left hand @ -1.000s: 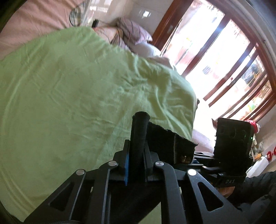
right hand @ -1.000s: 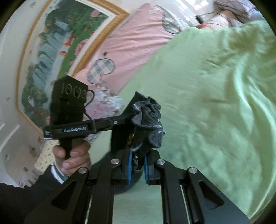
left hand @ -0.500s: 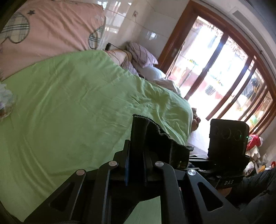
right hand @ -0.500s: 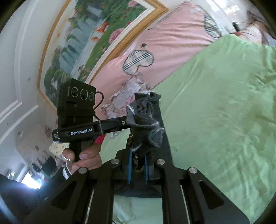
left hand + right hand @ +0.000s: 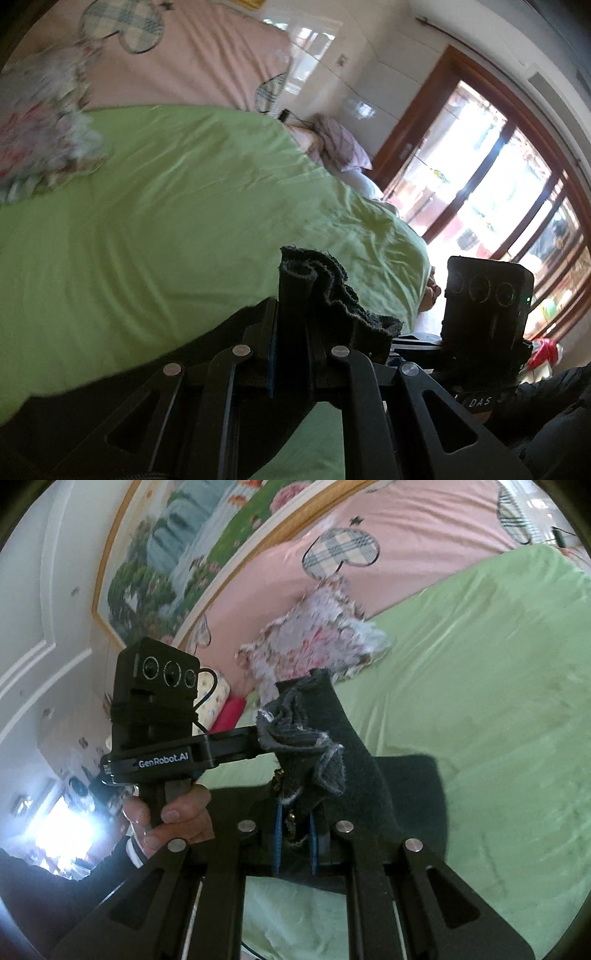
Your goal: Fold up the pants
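Green bedsheet [image 5: 184, 221] below — left gripper [image 5: 291, 332] and right gripper [image 5: 295, 834] each clamp the dark pants [image 5: 314, 746].

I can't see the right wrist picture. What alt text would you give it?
The right gripper, shut on dark pants, holds them above a green bedspread. The left gripper grips the same cloth beside it.

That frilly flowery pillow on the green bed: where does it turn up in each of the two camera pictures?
Left wrist view: the flowery pillow sits blurred at the far left edge, on the green bedspread.
Right wrist view: it lies upper centre, just beyond the dark pants pinched in the gripper.
Shared landmark: the pink headboard cover with plaid hearts, directly behind the pillow.
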